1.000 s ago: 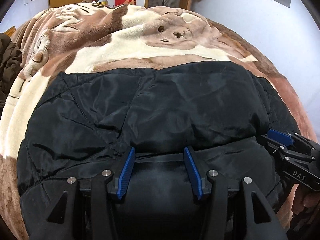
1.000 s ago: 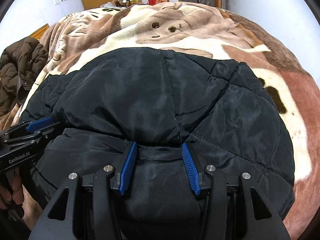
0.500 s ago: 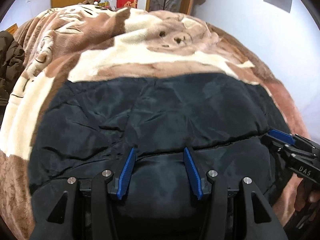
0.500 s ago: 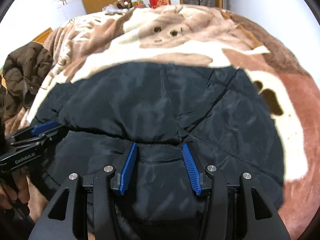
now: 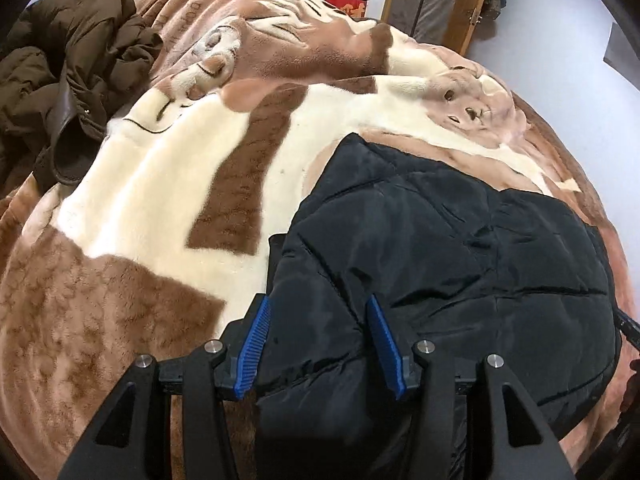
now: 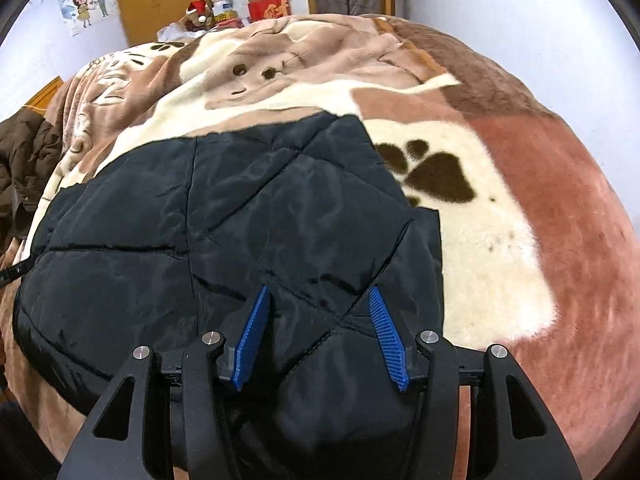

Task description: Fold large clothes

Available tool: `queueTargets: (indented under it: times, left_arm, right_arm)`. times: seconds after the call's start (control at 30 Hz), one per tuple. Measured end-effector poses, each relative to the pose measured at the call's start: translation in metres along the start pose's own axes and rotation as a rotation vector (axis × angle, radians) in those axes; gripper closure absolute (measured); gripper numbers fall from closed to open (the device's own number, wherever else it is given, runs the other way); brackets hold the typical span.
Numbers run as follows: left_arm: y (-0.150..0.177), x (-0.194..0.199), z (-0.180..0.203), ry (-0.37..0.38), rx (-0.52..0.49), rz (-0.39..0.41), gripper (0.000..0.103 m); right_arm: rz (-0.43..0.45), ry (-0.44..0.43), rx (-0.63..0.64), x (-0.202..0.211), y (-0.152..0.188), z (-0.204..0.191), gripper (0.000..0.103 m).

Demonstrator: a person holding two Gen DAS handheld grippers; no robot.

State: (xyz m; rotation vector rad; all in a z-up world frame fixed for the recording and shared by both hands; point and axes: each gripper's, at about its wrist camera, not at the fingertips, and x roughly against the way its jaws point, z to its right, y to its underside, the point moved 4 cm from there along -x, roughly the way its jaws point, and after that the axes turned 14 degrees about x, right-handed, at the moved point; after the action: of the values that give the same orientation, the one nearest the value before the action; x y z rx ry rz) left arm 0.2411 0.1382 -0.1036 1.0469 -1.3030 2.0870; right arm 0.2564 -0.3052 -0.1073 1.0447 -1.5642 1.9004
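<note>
While the black quilted jacket (image 5: 460, 264) lies folded on the brown-and-cream blanket (image 5: 168, 184), the left gripper (image 5: 318, 332) sits at its left edge, fingers spread apart with fabric between them; the right gripper (image 6: 318, 328) sits likewise spread at its right side. A brown coat (image 5: 60, 80) is heaped well apart, left.

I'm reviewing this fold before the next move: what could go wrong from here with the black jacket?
The black jacket is puffy and slick, so the fold may spring open. Both the left gripper and right gripper stand open over its near edge and might pinch only the top layer. Dragging could ruck up the plush blanket.
</note>
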Motion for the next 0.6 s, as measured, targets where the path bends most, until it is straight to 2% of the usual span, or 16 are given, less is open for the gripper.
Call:
queueTargets:
  times: [0.17, 0.27, 0.3, 0.43, 0.6]
  left_arm:
    - [-0.001, 0.012, -0.003, 0.037, -0.001, 0.029, 0.049]
    - [0.006, -0.001, -0.01, 0.025, -0.003, -0.007, 0.044]
    - [0.006, -0.005, -0.012, 0.028, 0.005, -0.013, 0.042]
    - [0.006, -0.015, -0.015, 0.033, 0.028, -0.02, 0.034]
    - [0.006, -0.031, -0.02, 0.06, 0.064, -0.053, 0.026]
  right_arm:
    - [0.034, 0.026, -0.015, 0.014, 0.0, 0.012, 0.049]
    - [-0.023, 0.034, -0.05, -0.002, 0.01, 0.026, 0.043]
    - [-0.034, 0.024, -0.08, -0.007, 0.014, 0.032, 0.037]
    - [-0.042, -0.048, -0.196, -0.019, 0.026, 0.051, 0.028]
    - [-0.048, -0.096, -0.211, -0.031, 0.028, 0.056, 0.028]
